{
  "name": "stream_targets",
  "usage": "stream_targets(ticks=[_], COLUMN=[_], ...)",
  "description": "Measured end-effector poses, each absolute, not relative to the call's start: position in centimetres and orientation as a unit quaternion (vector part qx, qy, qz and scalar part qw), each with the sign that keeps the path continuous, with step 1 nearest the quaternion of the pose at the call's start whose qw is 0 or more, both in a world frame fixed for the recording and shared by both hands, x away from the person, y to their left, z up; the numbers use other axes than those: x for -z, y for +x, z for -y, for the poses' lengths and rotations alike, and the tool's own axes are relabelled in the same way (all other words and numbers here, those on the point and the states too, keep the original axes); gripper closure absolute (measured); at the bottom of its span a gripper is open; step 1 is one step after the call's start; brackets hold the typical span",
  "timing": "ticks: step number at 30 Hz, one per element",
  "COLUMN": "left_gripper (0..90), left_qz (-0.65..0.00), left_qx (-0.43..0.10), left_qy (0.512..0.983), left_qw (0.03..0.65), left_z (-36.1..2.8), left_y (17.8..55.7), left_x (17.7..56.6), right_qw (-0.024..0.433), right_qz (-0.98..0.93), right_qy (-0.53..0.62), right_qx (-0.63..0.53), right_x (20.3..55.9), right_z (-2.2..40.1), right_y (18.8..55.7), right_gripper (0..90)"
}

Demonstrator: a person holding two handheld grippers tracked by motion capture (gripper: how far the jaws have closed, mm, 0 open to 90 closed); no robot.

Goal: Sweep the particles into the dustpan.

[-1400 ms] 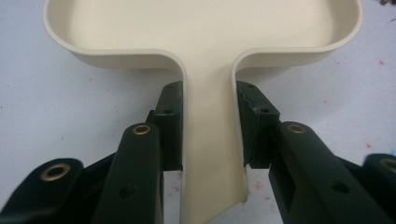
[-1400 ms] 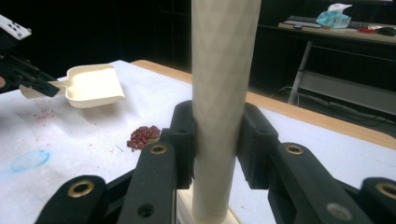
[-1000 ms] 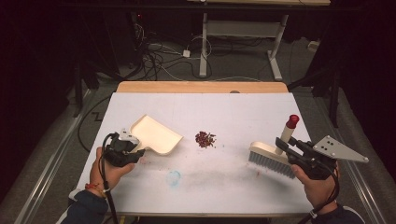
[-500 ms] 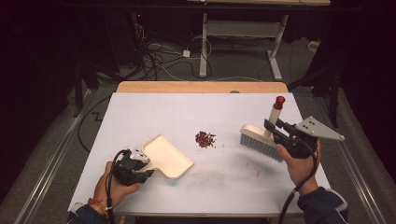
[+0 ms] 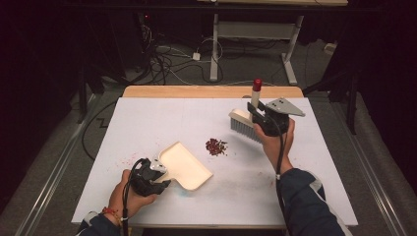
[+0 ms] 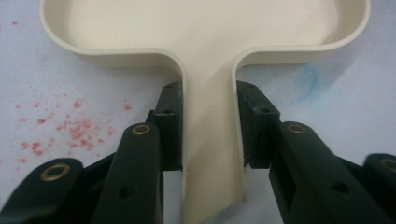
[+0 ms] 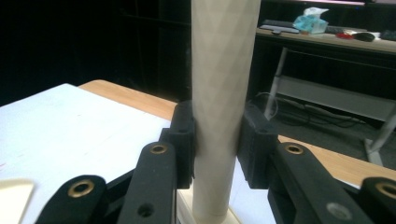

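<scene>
Dustpan: cream plastic, empty, lying flat on the near-left table, mouth facing the debris. Brush: cream handle upright with red tip, grey bristles down, right of centre. Debris pile: small dark-red crumbs between them.

One dustpan, one brush, one pile of red crumbs, and two grippers.

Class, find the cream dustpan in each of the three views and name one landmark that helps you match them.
High view: the dustpan lies left of centre, its handle in the left gripper.
Left gripper view: its tray spans the top, with the handle running down between the jaws.
Right gripper view: a cream corner at the bottom left edge, probably the dustpan.
Shared landmark: the white table top.
</scene>
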State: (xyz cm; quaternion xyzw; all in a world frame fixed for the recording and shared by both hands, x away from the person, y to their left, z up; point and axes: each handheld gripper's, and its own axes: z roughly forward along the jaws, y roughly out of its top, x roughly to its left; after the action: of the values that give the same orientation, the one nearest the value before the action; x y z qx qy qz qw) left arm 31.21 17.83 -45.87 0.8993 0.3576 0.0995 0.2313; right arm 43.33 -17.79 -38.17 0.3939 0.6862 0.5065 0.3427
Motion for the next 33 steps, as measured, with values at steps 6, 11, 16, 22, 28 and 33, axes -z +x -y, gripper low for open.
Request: stream_targets(ticks=[6,11,16,22,28,33], left_gripper=[64.3,64.3,64.2,64.2,64.2,64.1], left_qz=[-0.353,-0.354,-0.352,-0.356,-0.355,-0.353], left_qx=[-0.097,-0.090,-0.087,-0.080,-0.082,-0.083], left_qy=[0.901,0.901,0.903,0.902,0.903,0.905], left_qw=[0.231,0.233,0.232,0.232,0.228,0.223], left_z=[-17.6,-17.4,-17.0,-16.2,-15.5,-14.7], left_y=[31.6,32.0,32.4,33.1,33.4,33.6], left_x=[46.1,46.2,46.2,46.3,46.4,46.4], right_qw=[0.338,0.335,0.327,0.313,0.303,0.295], right_qz=[-0.690,-0.694,-0.700,-0.717,-0.718,-0.708], right_qy=[0.399,0.388,0.375,0.360,0.353,0.365], right_qx=[-0.500,-0.506,-0.512,-0.509,-0.517,-0.527], right_x=[39.9,40.8,41.2,41.5,41.6,41.6], right_z=[15.7,14.0,12.7,10.9,10.2,9.8], right_y=[44.5,44.1,43.0,41.6,40.9,39.7], right_gripper=[70.5,70.5,70.4,69.7,69.6,69.6])
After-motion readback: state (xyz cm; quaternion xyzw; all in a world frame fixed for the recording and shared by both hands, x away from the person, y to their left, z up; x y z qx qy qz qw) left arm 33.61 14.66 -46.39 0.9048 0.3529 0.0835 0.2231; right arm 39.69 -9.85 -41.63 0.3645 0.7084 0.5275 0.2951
